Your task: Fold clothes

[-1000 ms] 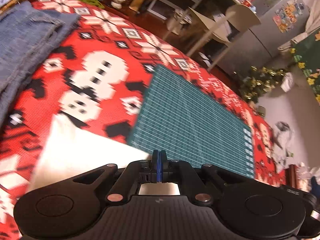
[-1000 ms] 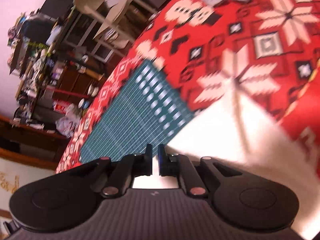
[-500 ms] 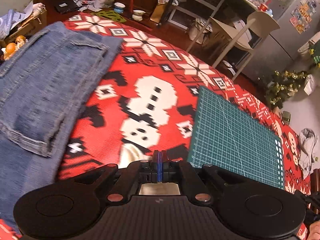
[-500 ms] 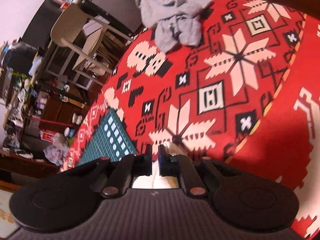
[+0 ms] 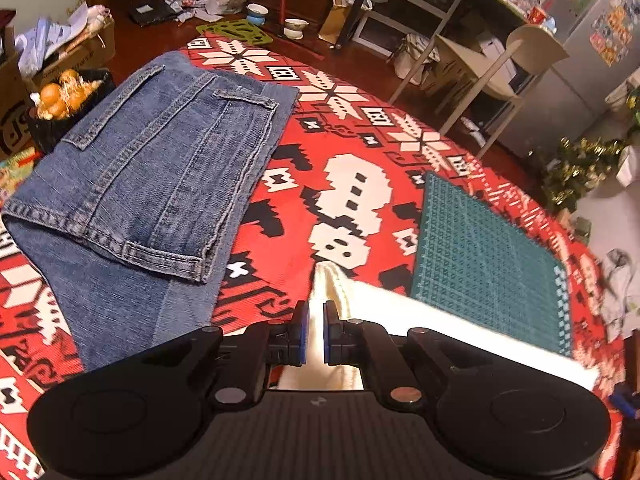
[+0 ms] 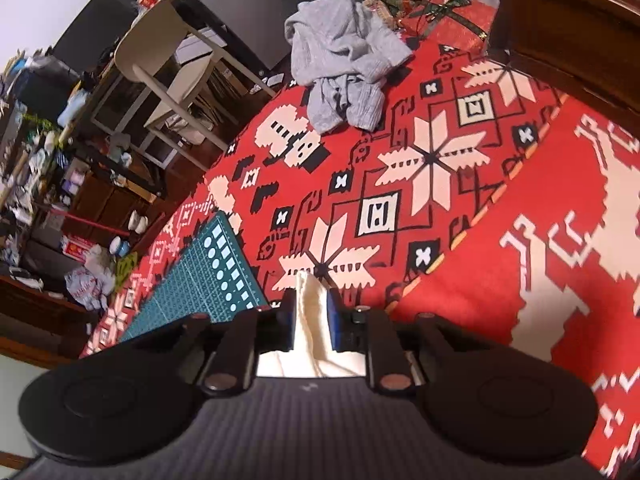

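A cream white cloth (image 5: 440, 320) lies as a long strip on the red patterned rug (image 5: 344, 128), over the near edge of a green cutting mat (image 5: 480, 248). Its left corner pokes up between the pads of my left gripper (image 5: 315, 312), whose jaws are opening with a narrow gap. In the right wrist view the cloth's other corner (image 6: 310, 320) stands between the pads of my right gripper (image 6: 312, 304), whose jaws are opening wider. Folded blue jeans (image 5: 152, 168) lie flat at the left. A crumpled grey sweater (image 6: 344, 60) sits at the rug's far end.
The cutting mat (image 6: 208, 276) lies between the two grippers. A pale chair (image 5: 500, 64) and shelves stand beyond the rug. Dark wooden furniture (image 6: 560, 20) and wrapped gift boxes (image 6: 452, 12) border the far right. Boxes and bags clutter the floor at the left.
Both grippers have lifted and pulled back with the cloth's corners, so the jeans and the sweater came into view. Both pairs of jaws, shut before, now show a gap, the right one wider.
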`<state>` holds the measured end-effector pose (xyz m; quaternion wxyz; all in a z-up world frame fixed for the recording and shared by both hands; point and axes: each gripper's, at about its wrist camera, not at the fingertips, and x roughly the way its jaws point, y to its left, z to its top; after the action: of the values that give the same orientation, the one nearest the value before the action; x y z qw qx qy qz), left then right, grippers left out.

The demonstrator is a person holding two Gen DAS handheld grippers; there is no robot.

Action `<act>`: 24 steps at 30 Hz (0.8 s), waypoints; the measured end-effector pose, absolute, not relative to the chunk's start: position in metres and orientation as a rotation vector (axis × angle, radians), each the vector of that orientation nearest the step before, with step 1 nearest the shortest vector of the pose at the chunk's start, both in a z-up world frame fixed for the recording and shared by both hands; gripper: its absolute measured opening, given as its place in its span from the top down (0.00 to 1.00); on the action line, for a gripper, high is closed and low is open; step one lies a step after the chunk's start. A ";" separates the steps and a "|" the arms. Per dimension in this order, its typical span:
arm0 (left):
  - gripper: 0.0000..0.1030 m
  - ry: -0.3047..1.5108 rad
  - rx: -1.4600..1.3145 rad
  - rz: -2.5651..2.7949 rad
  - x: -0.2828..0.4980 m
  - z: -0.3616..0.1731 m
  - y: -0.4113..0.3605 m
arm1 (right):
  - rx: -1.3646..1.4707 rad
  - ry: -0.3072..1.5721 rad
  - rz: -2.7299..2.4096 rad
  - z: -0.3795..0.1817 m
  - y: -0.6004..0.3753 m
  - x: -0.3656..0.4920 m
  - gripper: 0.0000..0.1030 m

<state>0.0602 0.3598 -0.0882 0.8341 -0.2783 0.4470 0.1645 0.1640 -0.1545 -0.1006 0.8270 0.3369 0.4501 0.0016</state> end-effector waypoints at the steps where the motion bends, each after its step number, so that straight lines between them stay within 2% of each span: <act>1: 0.95 0.944 -0.604 0.345 0.061 -0.090 0.360 | 0.740 0.965 0.009 -0.103 -0.154 0.163 0.77; 17: 0.95 0.940 -0.731 0.303 0.086 -0.107 0.372 | 0.732 1.015 -0.026 -0.133 -0.142 0.199 0.74; 24: 0.90 0.969 -0.720 0.316 0.092 -0.112 0.371 | 0.741 1.021 -0.012 -0.131 -0.141 0.201 0.70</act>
<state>0.0921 0.3709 -0.1122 0.8115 -0.3371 0.4539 0.1481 0.2010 -0.1411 -0.1315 0.8075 0.3466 0.4772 -0.0057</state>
